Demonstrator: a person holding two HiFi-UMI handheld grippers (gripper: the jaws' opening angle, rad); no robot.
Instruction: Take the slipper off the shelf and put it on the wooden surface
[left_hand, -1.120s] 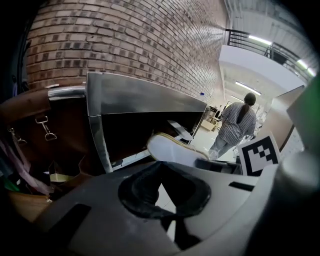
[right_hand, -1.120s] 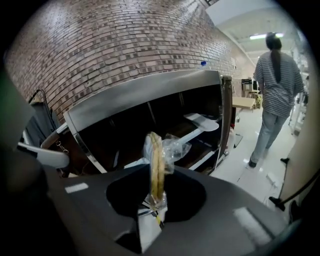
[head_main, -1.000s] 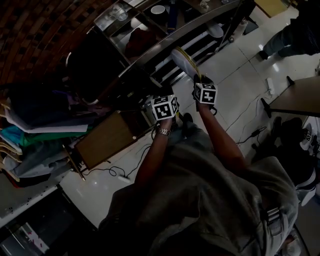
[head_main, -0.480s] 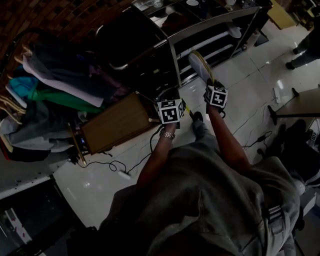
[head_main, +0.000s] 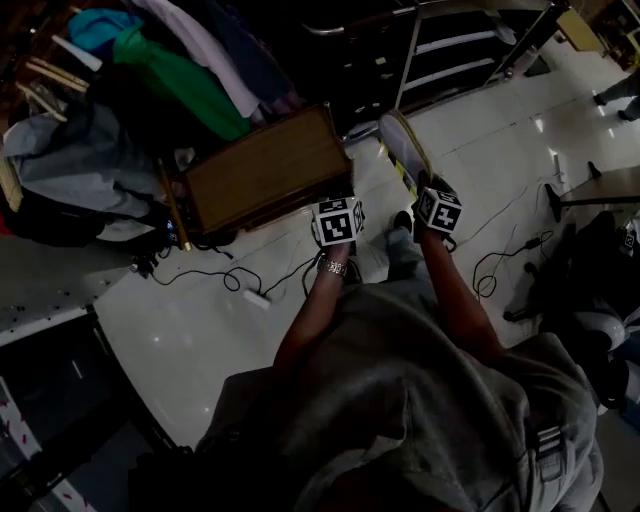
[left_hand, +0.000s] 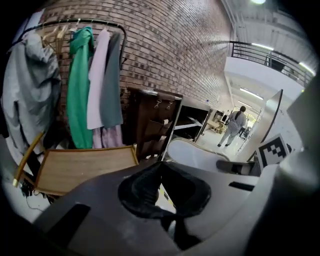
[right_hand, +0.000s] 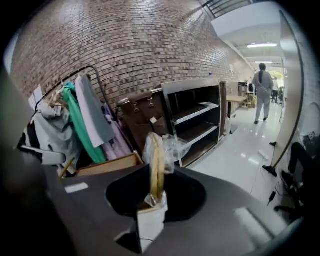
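The slipper (head_main: 401, 150), pale-soled with a tan rim and wrapped in clear plastic, hangs in the air above the white floor, just right of the wooden surface (head_main: 265, 170). My right gripper (head_main: 428, 190) is shut on its near end; in the right gripper view the slipper (right_hand: 156, 160) stands edge-on between the jaws of the right gripper (right_hand: 155, 197). My left gripper (head_main: 340, 205) hovers beside it at the wooden surface's near corner, shut with nothing in it. In the left gripper view the slipper's sole (left_hand: 200, 155) shows to the right and the wooden surface (left_hand: 80, 167) lies ahead on the left.
A clothes rack (head_main: 170, 70) full of garments stands behind the wooden surface. The black shelf unit (head_main: 450, 50) is at the upper right, with a dark cabinet (left_hand: 150, 125) next to it. Cables (head_main: 250, 295) trail over the floor. A person (right_hand: 262, 92) walks far off.
Both grippers and the held slipper have swung left, away from the shelf. The wooden surface now lies right in front of them and the shelf has slid to the upper right.
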